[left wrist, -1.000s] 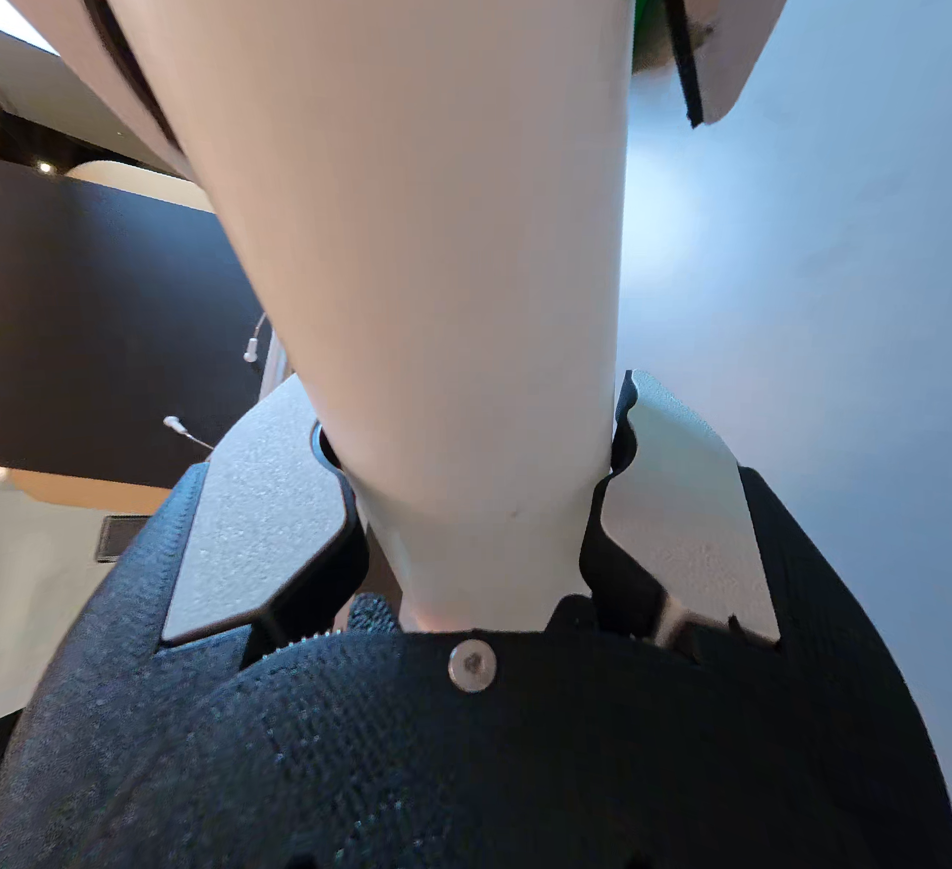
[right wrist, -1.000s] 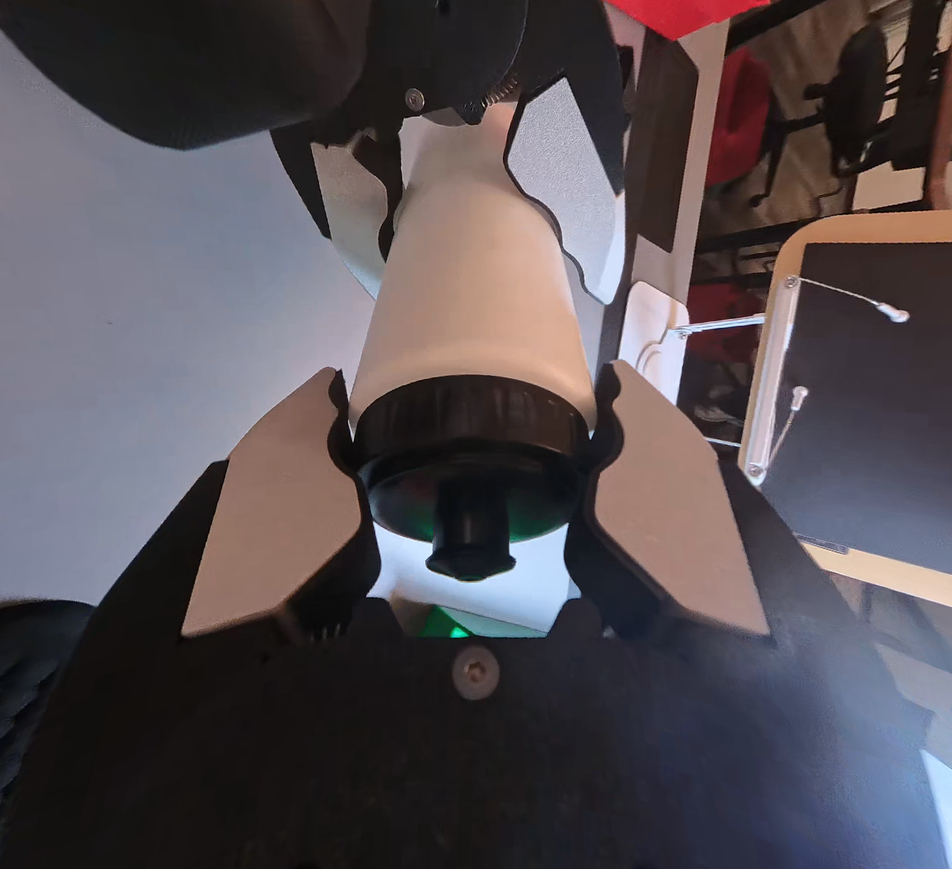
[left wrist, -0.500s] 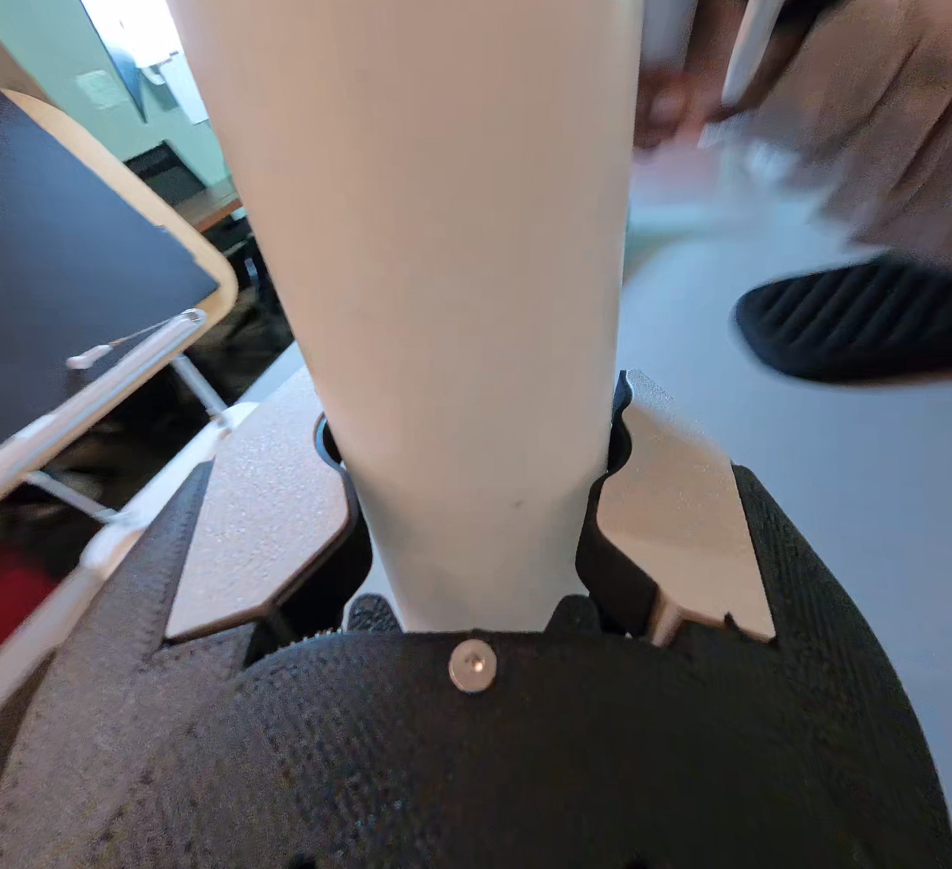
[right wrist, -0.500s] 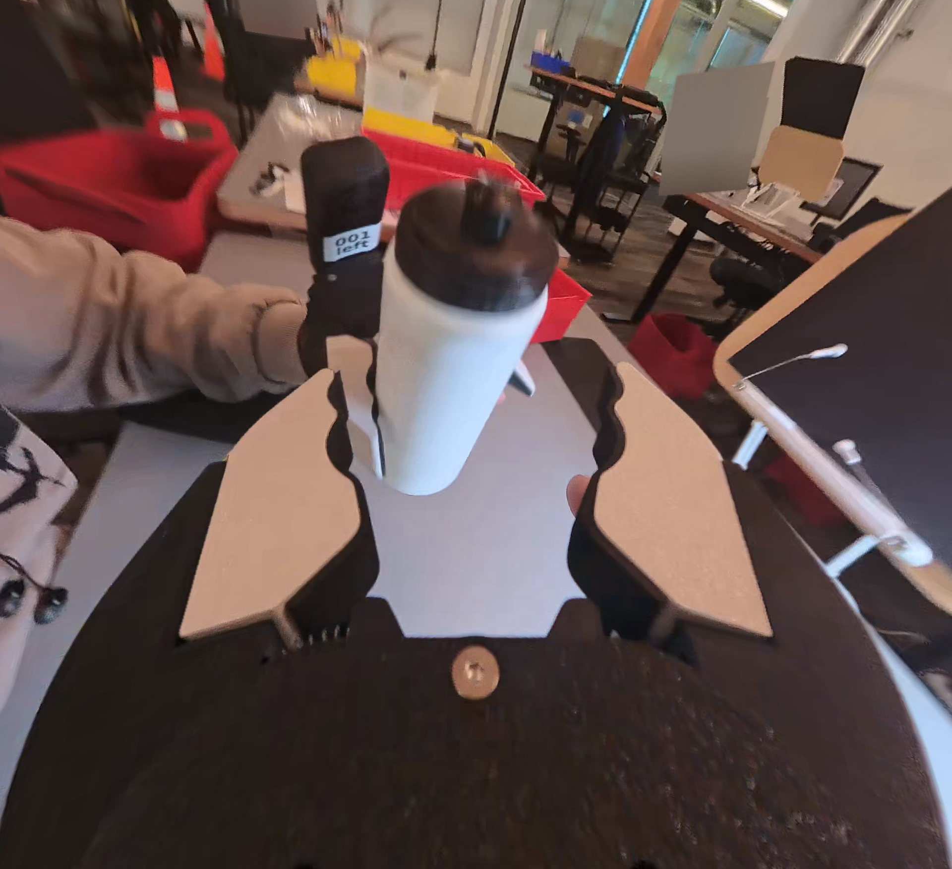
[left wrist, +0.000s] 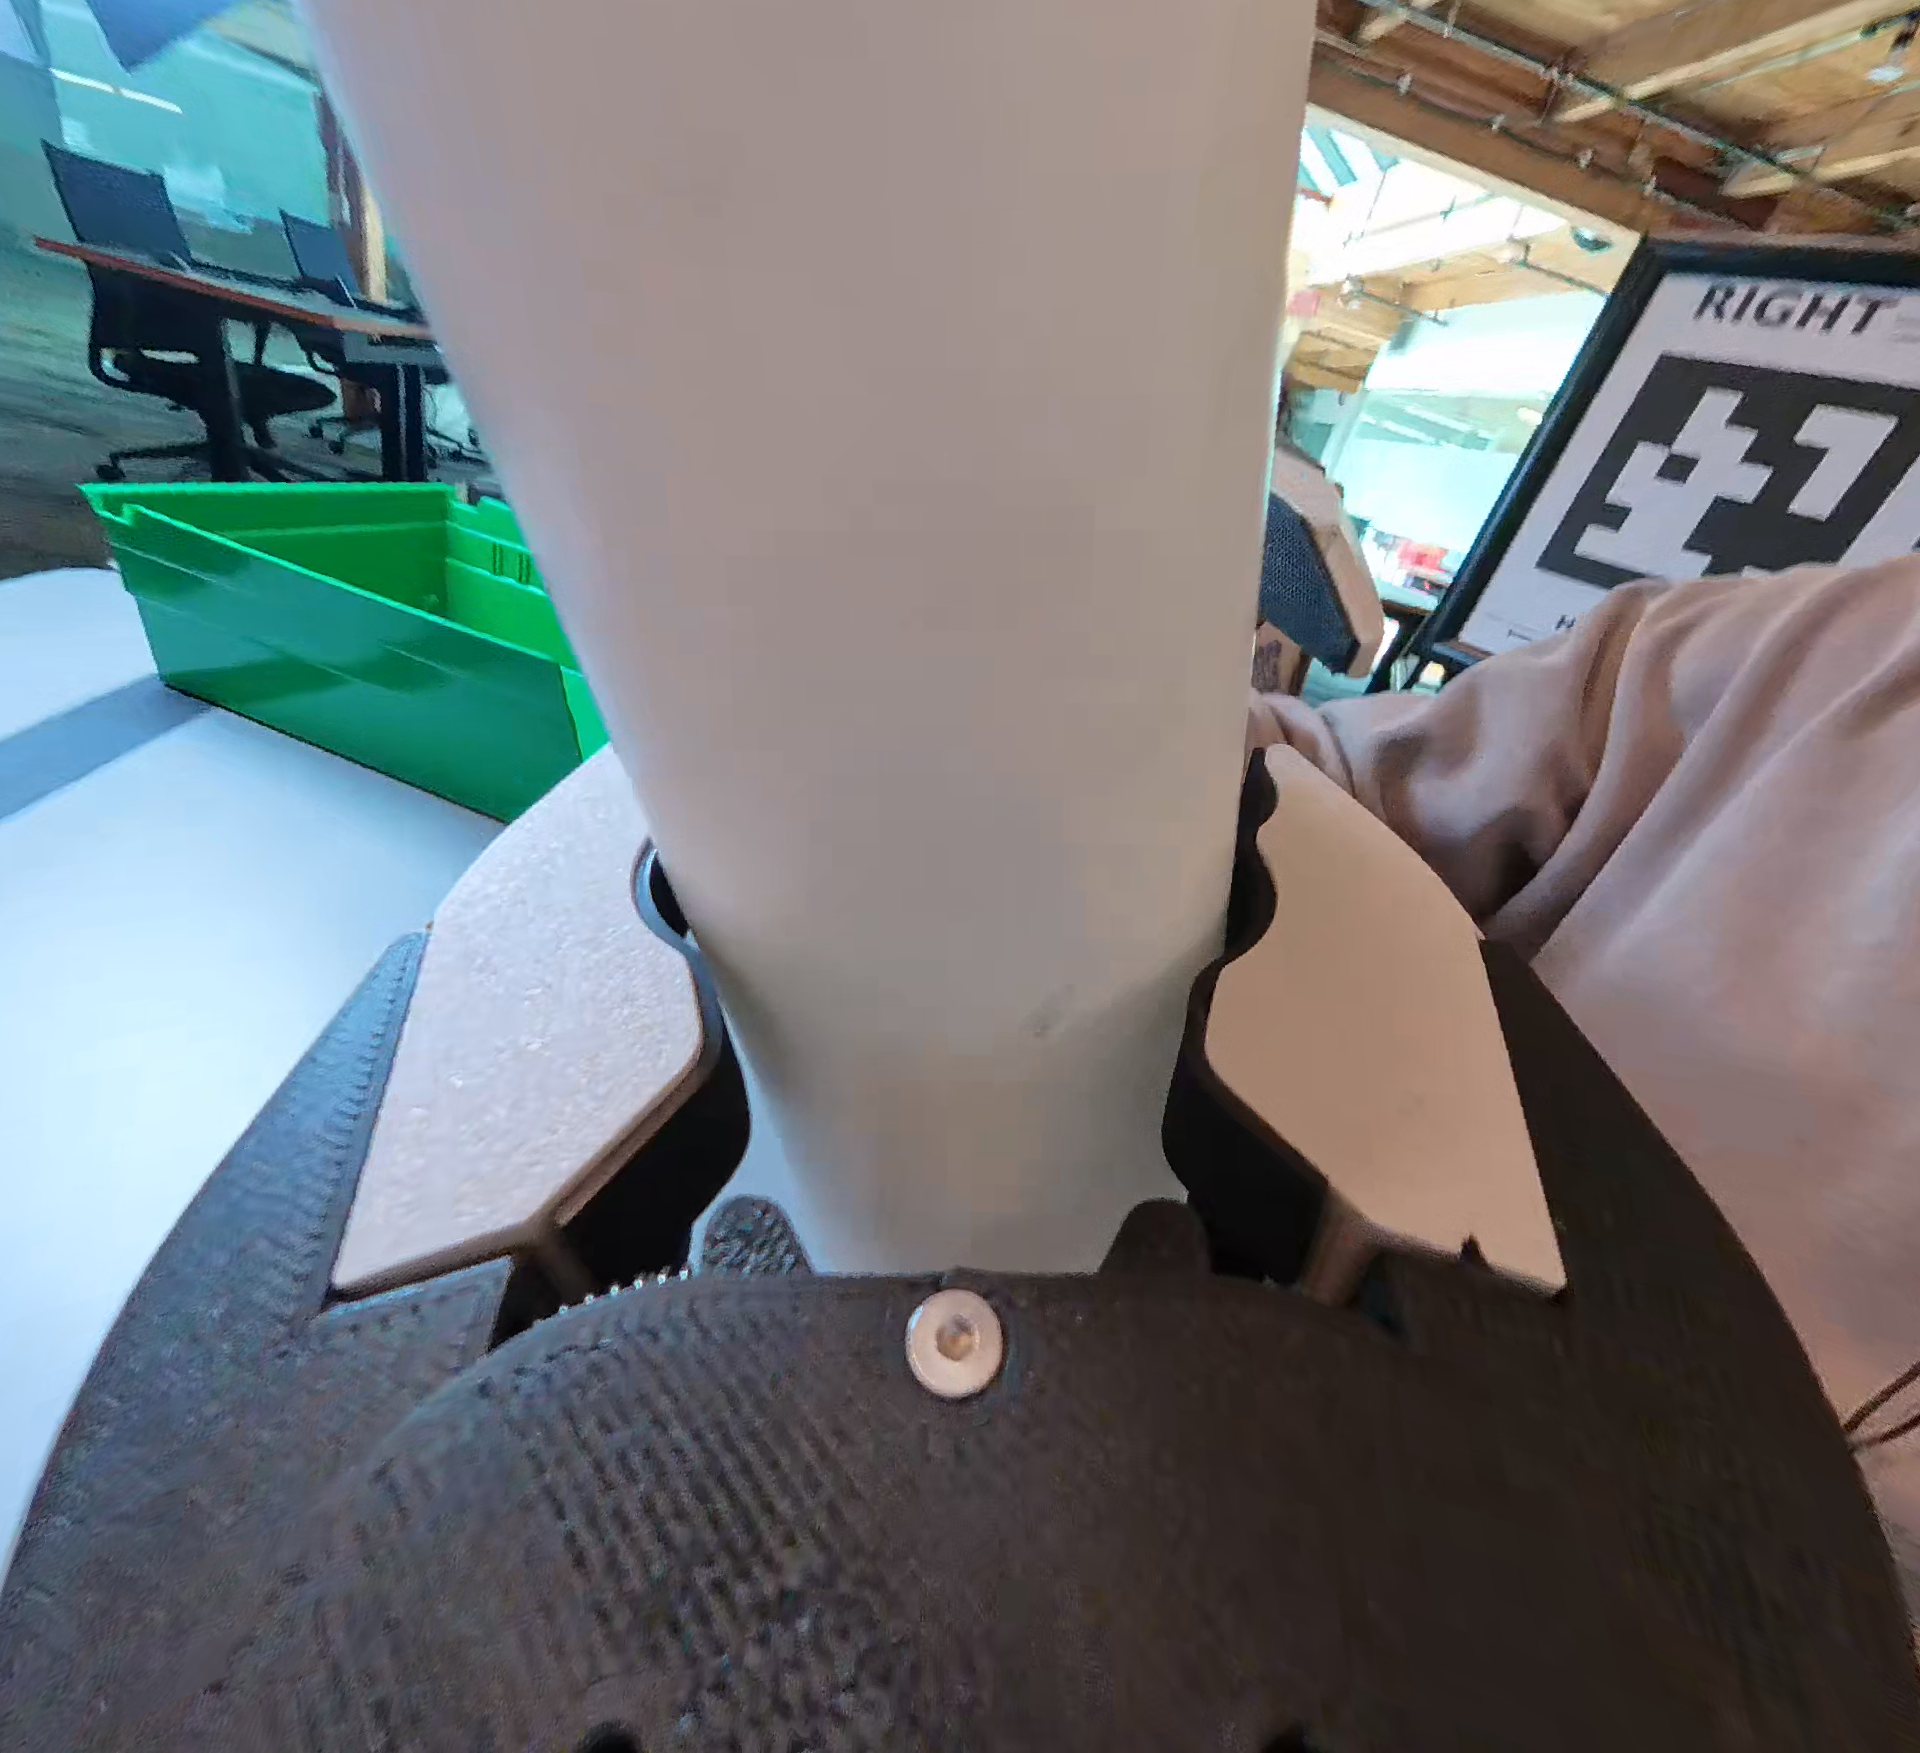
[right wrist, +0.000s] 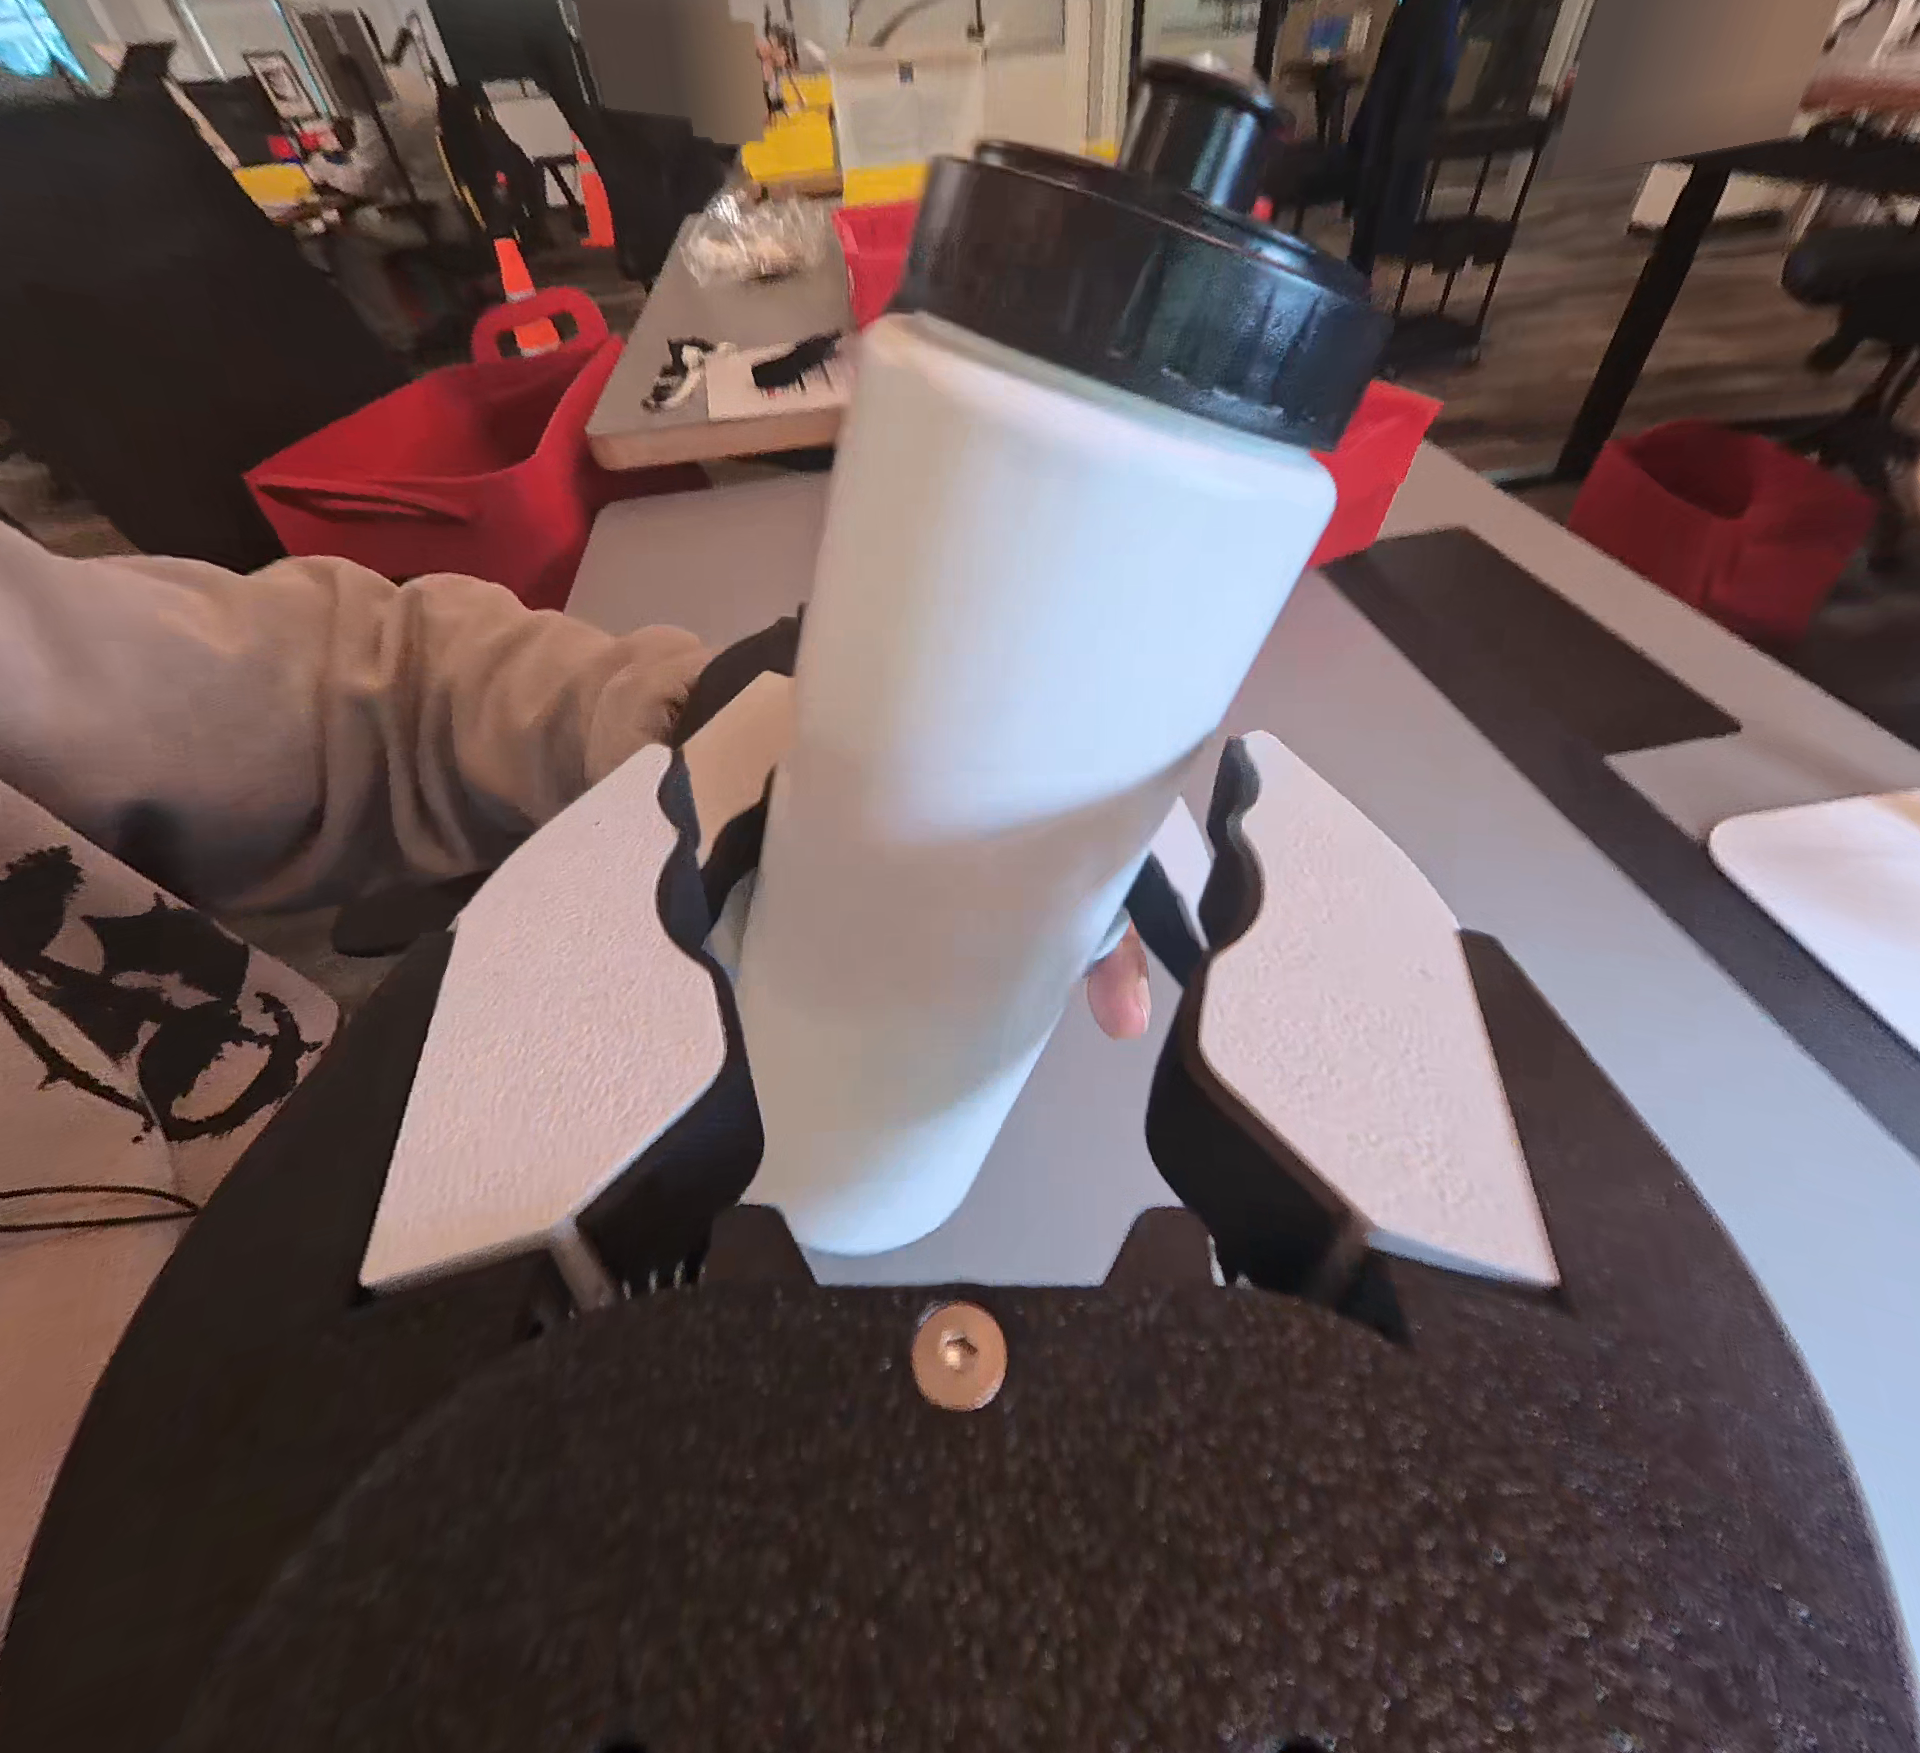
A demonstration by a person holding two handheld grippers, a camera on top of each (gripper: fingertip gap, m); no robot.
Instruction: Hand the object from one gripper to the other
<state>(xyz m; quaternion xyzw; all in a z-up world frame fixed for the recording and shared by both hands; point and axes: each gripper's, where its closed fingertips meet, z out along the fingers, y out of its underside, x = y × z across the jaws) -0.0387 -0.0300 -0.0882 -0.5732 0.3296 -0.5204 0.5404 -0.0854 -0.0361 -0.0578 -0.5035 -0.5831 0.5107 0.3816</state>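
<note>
Grey table (right wrist: 1621, 882) bearing a black mat (right wrist: 1507, 664) and a white pad (right wrist: 1839, 882) at its right side, with a green bin (left wrist: 343, 633) standing on its surface in the left wrist view.

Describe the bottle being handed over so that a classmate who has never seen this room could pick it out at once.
Start at the grey table with red bins behind it. Above it, the left gripper clamps the lower end of a tall white cylindrical bottle, which tilts up between the open fingers of the right gripper. Its ribbed black screw cap sets it apart.
</note>
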